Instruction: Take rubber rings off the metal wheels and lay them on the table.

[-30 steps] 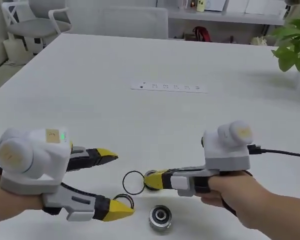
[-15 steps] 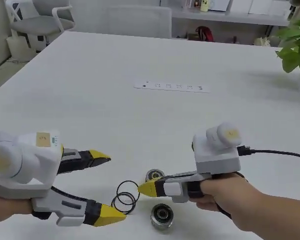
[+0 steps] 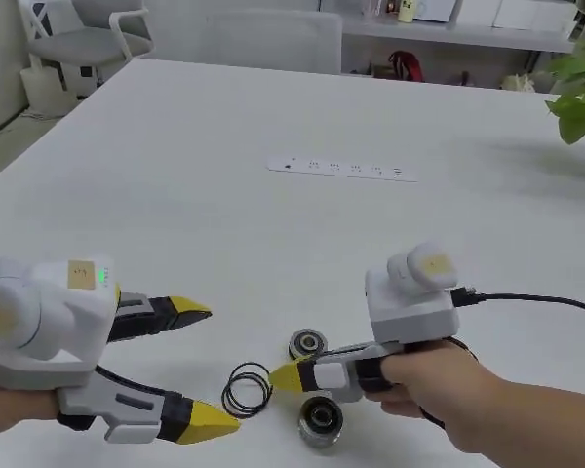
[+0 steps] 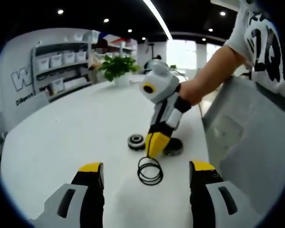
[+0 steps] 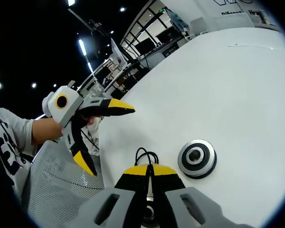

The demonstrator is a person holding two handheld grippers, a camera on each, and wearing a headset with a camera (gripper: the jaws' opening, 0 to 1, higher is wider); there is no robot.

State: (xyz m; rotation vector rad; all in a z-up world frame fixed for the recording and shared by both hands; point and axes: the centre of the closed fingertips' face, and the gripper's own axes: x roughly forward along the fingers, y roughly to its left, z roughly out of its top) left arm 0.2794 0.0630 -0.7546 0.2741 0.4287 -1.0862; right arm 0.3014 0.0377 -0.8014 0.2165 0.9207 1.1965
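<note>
Right gripper (image 3: 282, 377) had lowered to the rings (image 3: 246, 387), stacked on the table (image 3: 273, 234); its jaws were closed, left gripper (image 3: 203, 366) gaped wide. Judged: laying-down step ending; next, back off and steady a wheel (image 3: 320, 417).

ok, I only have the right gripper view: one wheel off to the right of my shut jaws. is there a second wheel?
Observer: Yes. Besides your wheel, the head view shows a second wheel on the near side of the right gripper.
Operator: Rings off them?
Observer: The black rings lie loose on the table, overlapping, apart from both wheels.
Operator: Left gripper lined up?
Observer: The left gripper view has the rings centred ahead of the left gripper, jaws open.
</note>
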